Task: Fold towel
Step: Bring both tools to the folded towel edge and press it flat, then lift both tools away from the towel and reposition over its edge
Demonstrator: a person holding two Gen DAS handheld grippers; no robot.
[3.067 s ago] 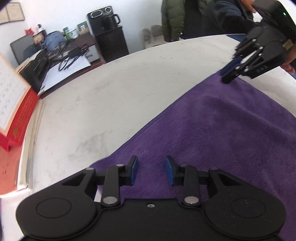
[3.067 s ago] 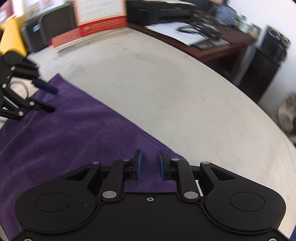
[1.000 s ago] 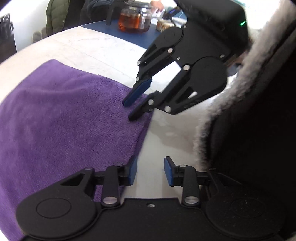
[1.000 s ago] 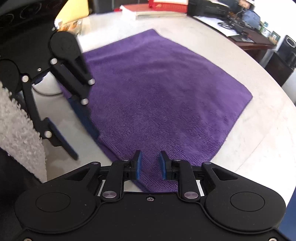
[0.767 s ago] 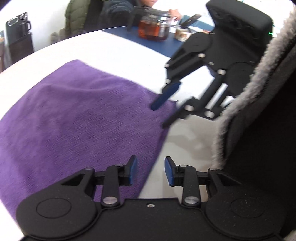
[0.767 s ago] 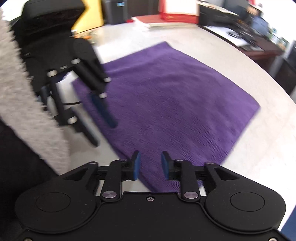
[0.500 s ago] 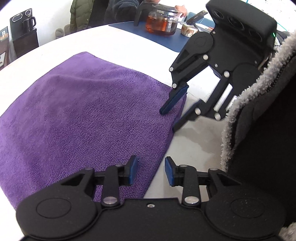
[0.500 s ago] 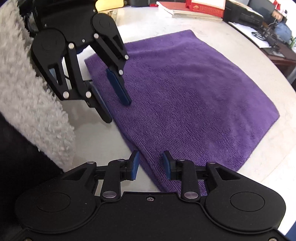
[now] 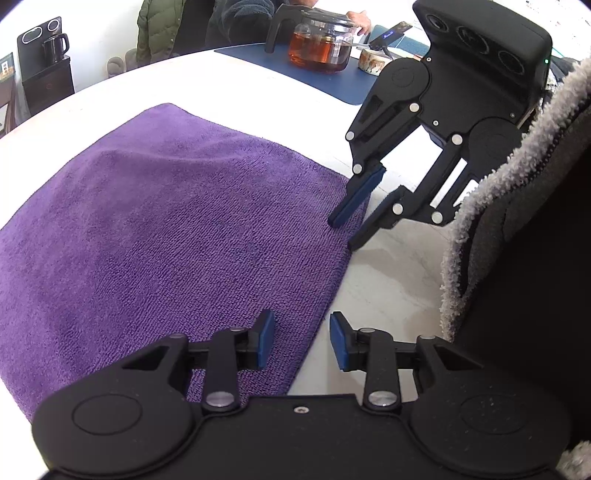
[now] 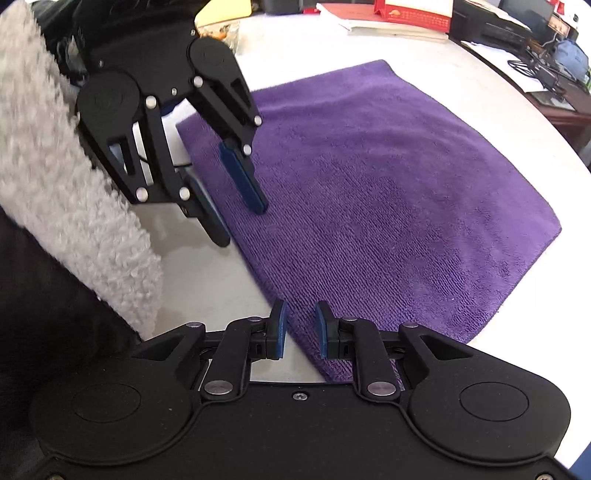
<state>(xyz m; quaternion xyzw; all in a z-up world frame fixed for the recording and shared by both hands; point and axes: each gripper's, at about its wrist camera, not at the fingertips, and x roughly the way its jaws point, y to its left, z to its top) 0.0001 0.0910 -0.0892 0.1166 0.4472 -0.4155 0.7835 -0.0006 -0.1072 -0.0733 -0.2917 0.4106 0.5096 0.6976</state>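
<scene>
A purple towel lies flat on the white table. In the left wrist view my left gripper stands open over the towel's near edge, one finger above the cloth and one above bare table. Further along that edge my right gripper straddles the same hem. In the right wrist view the towel spreads ahead. There the right gripper has its jaws closing with the towel's edge between them, pads not pressing. The left gripper shows at upper left, one finger on the cloth.
A glass teapot on a blue mat stands beyond the towel, with a seated person behind it. A fleece sleeve fills the right side. Books and a red calendar lie at the table's far side.
Both grippers have come from the towel's far corners to its near edge. Over the last half second the right jaws have narrowed a little; the left gripper has hardly moved.
</scene>
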